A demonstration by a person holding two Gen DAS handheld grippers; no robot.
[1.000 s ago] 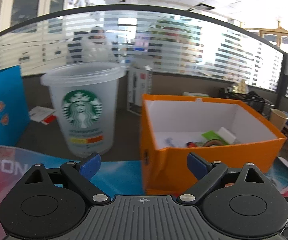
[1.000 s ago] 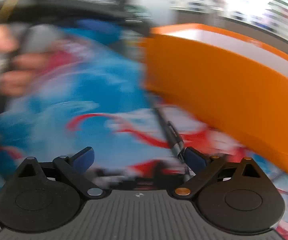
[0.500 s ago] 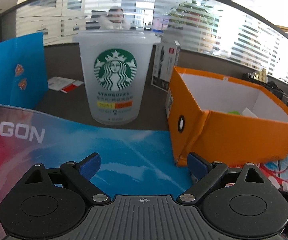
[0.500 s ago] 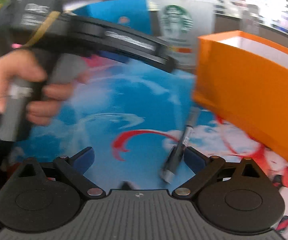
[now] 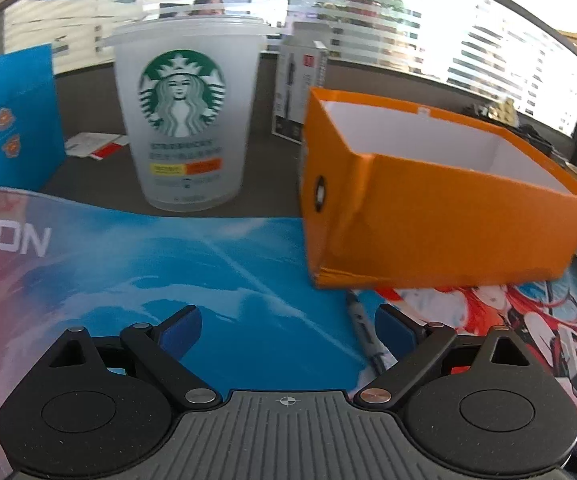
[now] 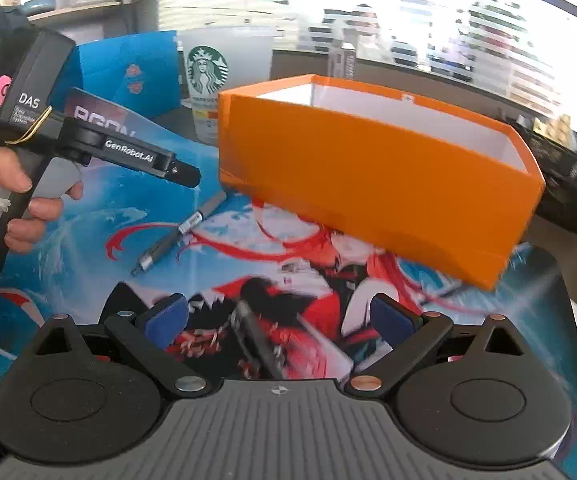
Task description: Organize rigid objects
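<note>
Printed desk mat (image 5: 216, 280) carries an orange box (image 6: 368, 168) with a grey pen (image 6: 180, 228) lying loose just beside its near corner. Left gripper (image 5: 288, 320) and right gripper (image 6: 278, 314) both stand spread, holding nothing. Recommended: straddle the pen's barrel crosswise at mid-length before closing, then lift clear of the box wall.
</note>
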